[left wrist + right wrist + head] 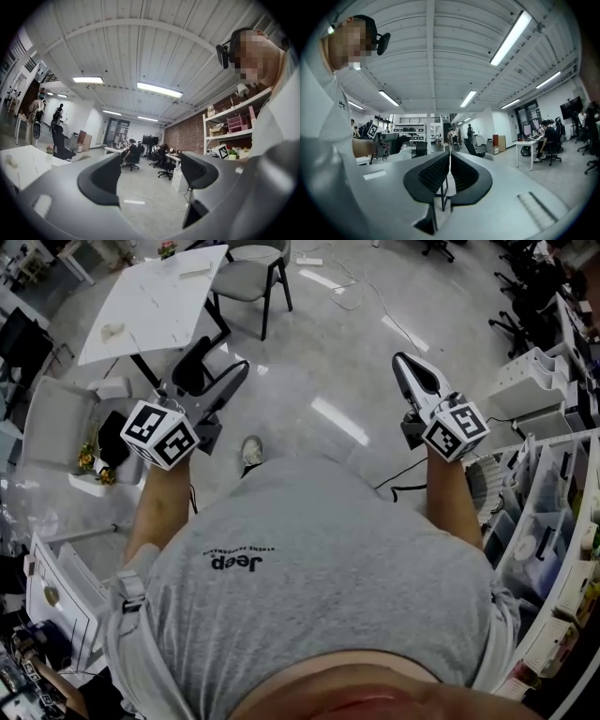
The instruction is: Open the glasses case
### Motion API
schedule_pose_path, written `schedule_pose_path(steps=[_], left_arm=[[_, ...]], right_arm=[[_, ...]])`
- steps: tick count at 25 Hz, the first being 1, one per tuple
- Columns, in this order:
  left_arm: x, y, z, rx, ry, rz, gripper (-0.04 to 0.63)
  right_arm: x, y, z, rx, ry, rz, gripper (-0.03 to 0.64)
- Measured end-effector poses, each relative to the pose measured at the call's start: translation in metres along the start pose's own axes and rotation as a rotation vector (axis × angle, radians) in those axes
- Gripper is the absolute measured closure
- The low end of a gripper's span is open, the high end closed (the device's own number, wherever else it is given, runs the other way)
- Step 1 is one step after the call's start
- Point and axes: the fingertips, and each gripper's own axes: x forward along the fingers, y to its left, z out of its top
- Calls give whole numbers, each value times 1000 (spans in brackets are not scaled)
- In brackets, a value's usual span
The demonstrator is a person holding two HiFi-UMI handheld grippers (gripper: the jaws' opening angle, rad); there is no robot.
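No glasses case shows in any view. Both grippers are held up in front of the person's grey shirt, pointing out over the floor. My left gripper (214,381) stands open, its black-padded jaws wide apart with nothing between them (150,180). My right gripper (415,371) is shut, its ribbed pads pressed together on nothing (449,171). Each gripper carries a cube with square markers.
A white table (155,301) and a grey chair (253,277) stand far ahead on the left. A black office chair (192,367) sits near the left gripper. White shelves with bins (553,521) line the right side. Cables (394,324) run over the shiny floor.
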Motion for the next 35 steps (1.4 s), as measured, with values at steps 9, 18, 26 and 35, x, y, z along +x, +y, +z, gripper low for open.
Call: schedule_pose_path(steps=[9, 18, 26, 35], left_arm=[[46, 164, 23, 1, -42, -73, 169], [72, 327, 59, 32, -46, -67, 167], [105, 397, 62, -12, -20, -78, 167], [162, 446, 40, -49, 17, -24, 169]], right_arm=[[157, -21, 11, -20, 1, -55, 615], [324, -52, 19, -17, -22, -75, 615], [386, -81, 5, 27, 25, -90, 615], [433, -153, -20, 90, 45, -54, 615]])
